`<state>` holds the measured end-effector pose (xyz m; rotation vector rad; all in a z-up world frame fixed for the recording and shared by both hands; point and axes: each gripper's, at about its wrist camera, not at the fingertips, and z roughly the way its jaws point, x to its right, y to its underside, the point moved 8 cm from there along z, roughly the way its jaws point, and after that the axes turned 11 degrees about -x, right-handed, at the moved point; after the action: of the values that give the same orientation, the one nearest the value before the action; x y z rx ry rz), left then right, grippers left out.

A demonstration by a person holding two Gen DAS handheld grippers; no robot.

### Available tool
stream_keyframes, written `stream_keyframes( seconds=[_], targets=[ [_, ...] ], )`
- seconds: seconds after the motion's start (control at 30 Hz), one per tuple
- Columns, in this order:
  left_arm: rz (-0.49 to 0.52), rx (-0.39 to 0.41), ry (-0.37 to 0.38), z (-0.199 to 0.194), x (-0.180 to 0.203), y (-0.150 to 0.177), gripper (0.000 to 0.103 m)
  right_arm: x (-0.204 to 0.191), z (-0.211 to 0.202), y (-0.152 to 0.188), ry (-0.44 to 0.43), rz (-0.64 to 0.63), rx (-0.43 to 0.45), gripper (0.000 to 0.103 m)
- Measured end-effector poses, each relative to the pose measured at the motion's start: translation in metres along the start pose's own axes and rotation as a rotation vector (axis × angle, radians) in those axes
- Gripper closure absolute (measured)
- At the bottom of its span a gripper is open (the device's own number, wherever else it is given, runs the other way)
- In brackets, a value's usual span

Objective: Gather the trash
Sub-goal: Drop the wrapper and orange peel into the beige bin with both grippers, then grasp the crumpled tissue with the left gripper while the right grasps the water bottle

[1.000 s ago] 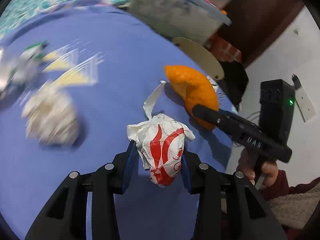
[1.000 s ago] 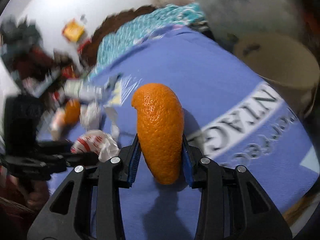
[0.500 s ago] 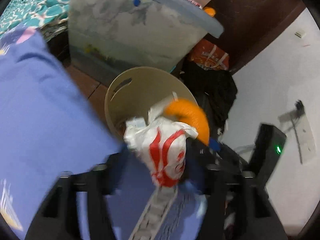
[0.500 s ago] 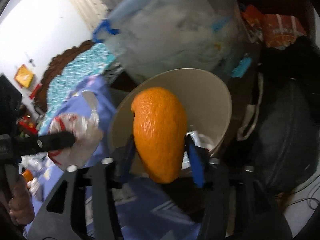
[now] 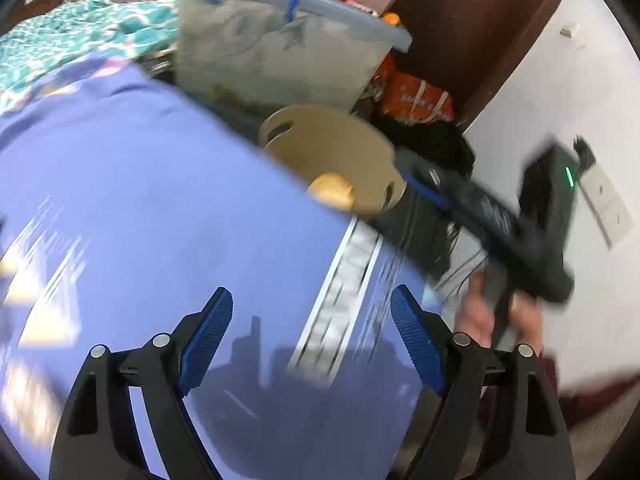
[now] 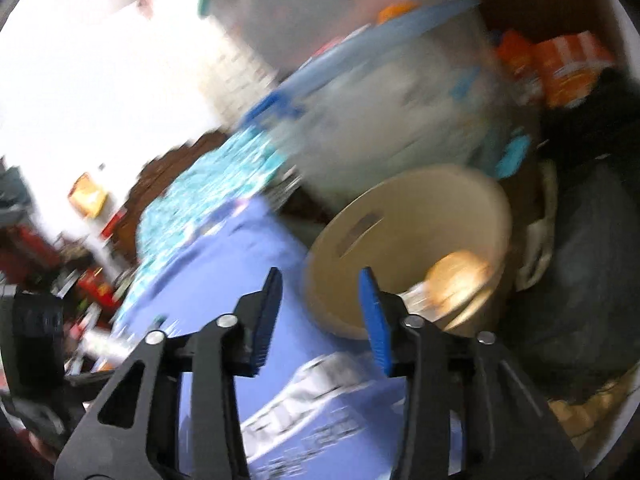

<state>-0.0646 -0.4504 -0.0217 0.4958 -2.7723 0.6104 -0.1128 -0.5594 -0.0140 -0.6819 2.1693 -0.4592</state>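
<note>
A beige round bin stands beside the edge of the purple cloth; it also shows in the right wrist view. An orange peel lies inside it, also seen in the right wrist view. My left gripper is open and empty above the cloth. My right gripper is open and empty, near the bin's rim; it shows in the left wrist view to the right of the bin. The red-and-white wrapper is not visible.
A clear storage box with a blue lid stands behind the bin. Orange packets and a dark bag lie to the right. A teal patterned cloth lies at the far left. Blurred litter lies further back.
Both grippers opened and let go: the orange peel dropped into the bin, and the red-and-white wrapper has left my left gripper. Both grippers have pulled back from over the bin.
</note>
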Motion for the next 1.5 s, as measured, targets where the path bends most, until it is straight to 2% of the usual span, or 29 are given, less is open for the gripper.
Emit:
stream_keyframes(
  seconds=[0.1, 0.2, 0.3, 0.43, 0.5, 0.53, 0.6, 0.63, 0.7, 0.73, 0.8, 0.87, 0.9, 0.93, 1.03, 1.2, 1.23, 1.27, 1.33, 1.4, 1.5],
  targets=[
    [-0.058, 0.005, -0.052, -0.019, -0.026, 0.046, 0.027, -0.044, 0.03, 0.022, -0.074, -0.085, -0.11, 0.064],
    [-0.213, 0.027, -0.064, -0.041, -0.069, 0.091, 0.028, -0.093, 0.061, 0.046, -0.158, -0.181, -0.235, 0.064],
    [-0.38, 0.082, -0.07, -0.063, -0.114, 0.122, 0.028, -0.143, 0.091, 0.066, -0.212, -0.285, -0.341, 0.064],
    [-0.539, 0.166, -0.047, -0.092, -0.157, 0.144, 0.028, -0.197, 0.13, 0.089, -0.176, -0.431, -0.428, 0.064],
    [-0.584, 0.211, -0.037, -0.105, -0.172, 0.149, 0.028, -0.213, 0.148, 0.098, -0.173, -0.443, -0.48, 0.064],
    [-0.591, 0.221, -0.037, -0.107, -0.176, 0.151, 0.027, -0.223, 0.162, 0.113, -0.18, -0.443, -0.549, 0.064],
    [-0.595, 0.234, -0.042, -0.111, -0.182, 0.152, 0.027, -0.241, 0.165, 0.129, -0.267, -0.467, -0.604, 0.064],
    [-0.591, 0.239, -0.046, -0.112, -0.184, 0.151, 0.025, -0.257, 0.16, 0.14, -0.348, -0.493, -0.654, 0.064],
    [-0.583, 0.244, -0.062, -0.113, -0.189, 0.148, 0.021, -0.262, 0.156, 0.131, -0.345, -0.505, -0.596, 0.064],
    [-0.583, 0.243, -0.073, -0.11, -0.188, 0.145, 0.017, -0.26, 0.157, 0.114, -0.299, -0.502, -0.535, 0.062],
    [-0.574, 0.237, -0.085, -0.107, -0.194, 0.139, 0.016, -0.258, 0.162, 0.089, -0.223, -0.502, -0.465, 0.059],
    [-0.555, 0.226, -0.117, -0.101, -0.195, 0.134, 0.016, -0.27, 0.165, 0.076, -0.205, -0.552, -0.431, 0.035],
    [-0.54, 0.224, -0.134, -0.099, -0.195, 0.132, 0.016, -0.279, 0.168, 0.075, -0.194, -0.605, -0.421, 0.031],
    [-0.529, 0.222, -0.138, -0.099, -0.193, 0.133, 0.016, -0.297, 0.174, 0.079, -0.167, -0.714, -0.417, 0.027],
    [-0.505, 0.21, -0.144, -0.099, -0.187, 0.139, 0.016, -0.332, 0.195, 0.095, -0.112, -0.926, -0.418, 0.027],
    [-0.505, 0.252, -0.155, -0.124, -0.186, 0.165, 0.012, -0.359, 0.237, 0.116, -0.042, -1.071, -0.456, 0.026],
    [-0.511, 0.255, -0.158, -0.127, -0.187, 0.17, 0.01, -0.356, 0.239, 0.122, -0.035, -1.09, -0.461, 0.034],
    [-0.525, 0.251, -0.162, -0.129, -0.189, 0.176, 0.009, -0.355, 0.238, 0.123, 0.0, -1.115, -0.438, 0.054],
    [-0.549, 0.237, -0.144, -0.128, -0.19, 0.185, 0.009, -0.353, 0.213, 0.116, -0.042, -1.06, -0.409, 0.061],
    [-0.553, 0.227, -0.127, -0.125, -0.189, 0.188, 0.009, -0.349, 0.179, 0.104, -0.114, -0.963, -0.369, 0.062],
    [-0.551, 0.204, -0.124, -0.116, -0.188, 0.187, 0.009, -0.315, 0.135, 0.088, -0.134, -0.808, -0.334, 0.069]
  ],
)
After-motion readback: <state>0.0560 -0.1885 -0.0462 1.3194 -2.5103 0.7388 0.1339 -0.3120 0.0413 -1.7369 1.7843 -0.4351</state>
